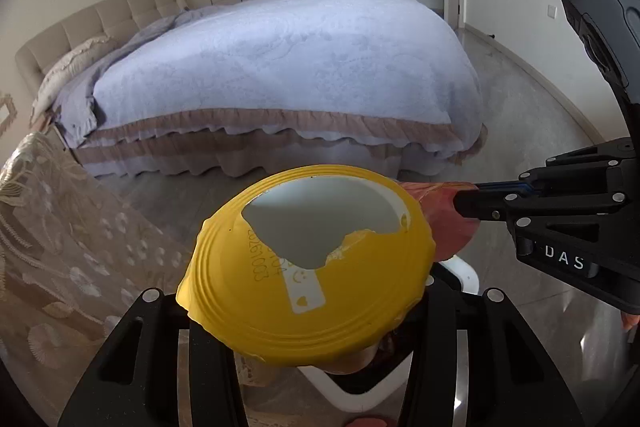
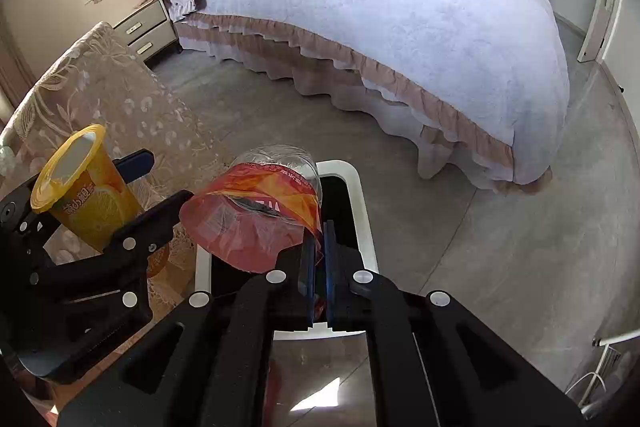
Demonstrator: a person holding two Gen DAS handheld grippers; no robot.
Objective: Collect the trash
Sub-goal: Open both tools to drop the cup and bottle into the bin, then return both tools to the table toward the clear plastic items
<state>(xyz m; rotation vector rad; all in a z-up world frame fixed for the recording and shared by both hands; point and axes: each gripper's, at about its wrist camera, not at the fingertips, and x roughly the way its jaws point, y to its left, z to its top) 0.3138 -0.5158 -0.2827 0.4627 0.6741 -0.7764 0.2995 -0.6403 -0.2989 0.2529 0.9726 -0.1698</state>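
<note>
My left gripper (image 2: 156, 179) is shut on a yellow cup (image 1: 308, 267) with a torn yellow foil lid; the cup (image 2: 86, 195) shows orange fruit print in the right wrist view. My right gripper (image 2: 319, 239) is shut on a crumpled clear plastic bottle with a red-orange label (image 2: 256, 215), pinching the label's edge. The bottle (image 1: 444, 223) hangs over a white-rimmed trash bin (image 2: 362, 211) with a dark inside. In the left wrist view the right gripper (image 1: 468, 205) sits to the right of the cup and the bin (image 1: 468, 273) lies below it.
A table with a beige floral cloth (image 2: 120, 99) stands to the left of the bin. A large bed with a lilac cover (image 2: 380, 11) fills the room behind. A nightstand (image 2: 146, 27) is at the back left. Grey floor (image 2: 480, 247) lies to the right.
</note>
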